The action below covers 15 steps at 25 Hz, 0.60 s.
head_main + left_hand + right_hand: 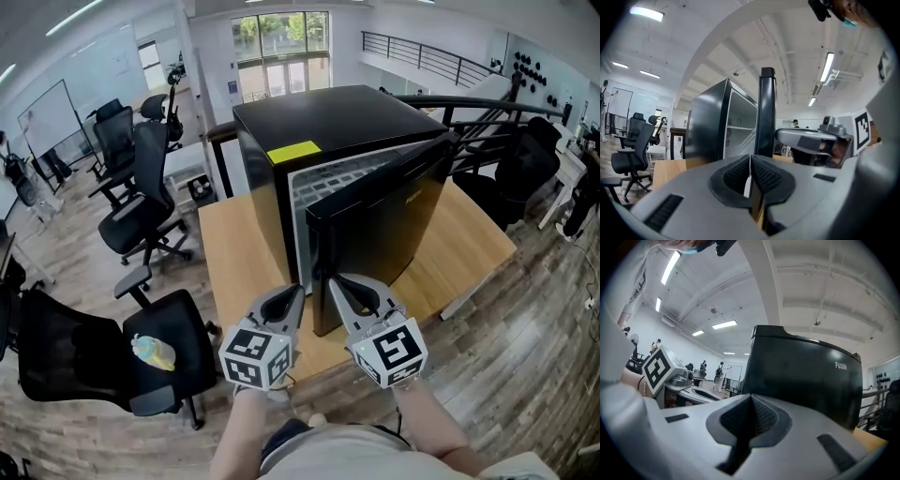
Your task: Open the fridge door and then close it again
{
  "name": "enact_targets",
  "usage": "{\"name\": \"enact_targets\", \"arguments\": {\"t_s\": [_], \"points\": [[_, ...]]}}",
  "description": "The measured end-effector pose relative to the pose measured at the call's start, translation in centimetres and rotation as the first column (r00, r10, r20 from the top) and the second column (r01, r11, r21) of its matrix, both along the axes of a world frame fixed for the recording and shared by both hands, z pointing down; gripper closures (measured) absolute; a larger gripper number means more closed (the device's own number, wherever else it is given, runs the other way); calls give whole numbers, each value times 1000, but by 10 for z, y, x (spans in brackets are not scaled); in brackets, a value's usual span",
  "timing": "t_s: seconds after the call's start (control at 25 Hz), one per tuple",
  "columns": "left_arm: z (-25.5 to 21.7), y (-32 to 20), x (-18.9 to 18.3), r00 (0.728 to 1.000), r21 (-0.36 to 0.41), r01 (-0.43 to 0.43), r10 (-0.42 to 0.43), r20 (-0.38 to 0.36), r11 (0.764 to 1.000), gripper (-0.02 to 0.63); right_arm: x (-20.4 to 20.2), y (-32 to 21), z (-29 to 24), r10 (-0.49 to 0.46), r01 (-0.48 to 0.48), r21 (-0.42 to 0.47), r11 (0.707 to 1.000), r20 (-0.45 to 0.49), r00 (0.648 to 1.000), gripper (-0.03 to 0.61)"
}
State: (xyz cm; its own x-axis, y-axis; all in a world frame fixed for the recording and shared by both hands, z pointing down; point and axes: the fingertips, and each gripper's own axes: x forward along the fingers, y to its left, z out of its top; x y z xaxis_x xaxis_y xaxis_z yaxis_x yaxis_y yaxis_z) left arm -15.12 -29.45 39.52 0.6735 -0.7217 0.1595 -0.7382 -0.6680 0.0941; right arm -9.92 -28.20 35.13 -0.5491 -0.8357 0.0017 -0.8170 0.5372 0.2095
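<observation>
Open-plan office, wooden table (234, 253). Two tools, left tool (292, 292) and right tool (339, 281), each pressed together on nothing, side by side near one black fridge (328, 122) on the table, single door (375, 225) ajar. Door lettering (841, 365) only in right gripper view; yellow label (293, 151) only in head view.

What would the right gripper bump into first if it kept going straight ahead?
Probably the black outer face of the open fridge door, which stands right ahead of the shut right gripper.
</observation>
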Motion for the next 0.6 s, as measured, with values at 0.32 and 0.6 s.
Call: {"name": "enact_targets", "arguments": {"t_s": [0.32,0.6], "points": [[-1,-21,-16,1000,2,-10,10,19,1000,603,-15,-33,5,19,-20,-29,999,-38,999,578],[-1,-28,-23,999,7,-23,22,24,1000,603,-24,-60,3,44,-46,-37,998,-39,998,578]]}}
